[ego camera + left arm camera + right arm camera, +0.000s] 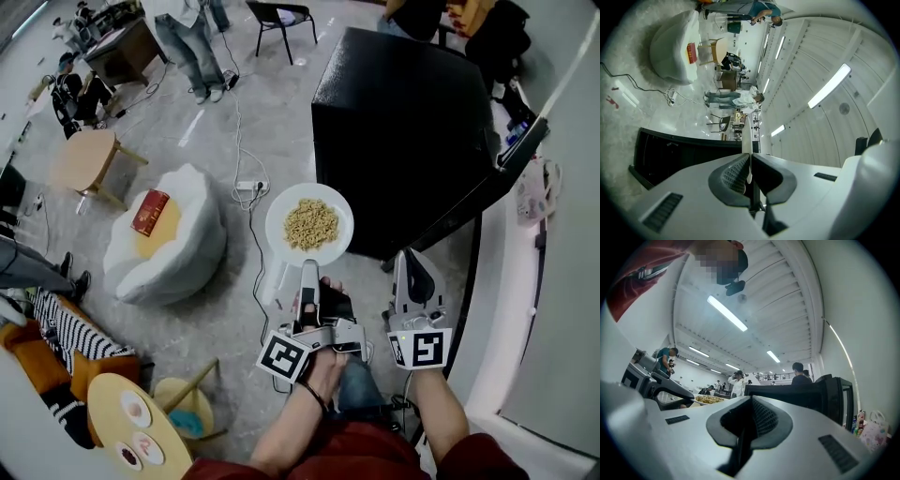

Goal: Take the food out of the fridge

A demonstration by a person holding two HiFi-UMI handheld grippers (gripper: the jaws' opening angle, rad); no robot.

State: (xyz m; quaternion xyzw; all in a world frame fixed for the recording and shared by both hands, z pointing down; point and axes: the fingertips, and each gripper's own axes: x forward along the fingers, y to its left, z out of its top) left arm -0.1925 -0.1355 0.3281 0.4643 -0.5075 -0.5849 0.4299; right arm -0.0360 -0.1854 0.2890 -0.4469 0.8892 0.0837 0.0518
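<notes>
**White plate of food, held clear of fridge**

Item: plate (277,232) of noodles (310,223), out beside the black fridge (403,122), over the floor (216,314). We have the left gripper (309,272) pinched on its rim only (a thin edge hold); right gripper (413,267) closed on nothing. Risk, we judge: the plate tips or slips, spilling.

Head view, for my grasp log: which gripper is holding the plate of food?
The left gripper, its jaws clamped on the near rim of the white plate; the right gripper is shut with nothing between its jaws.
</notes>
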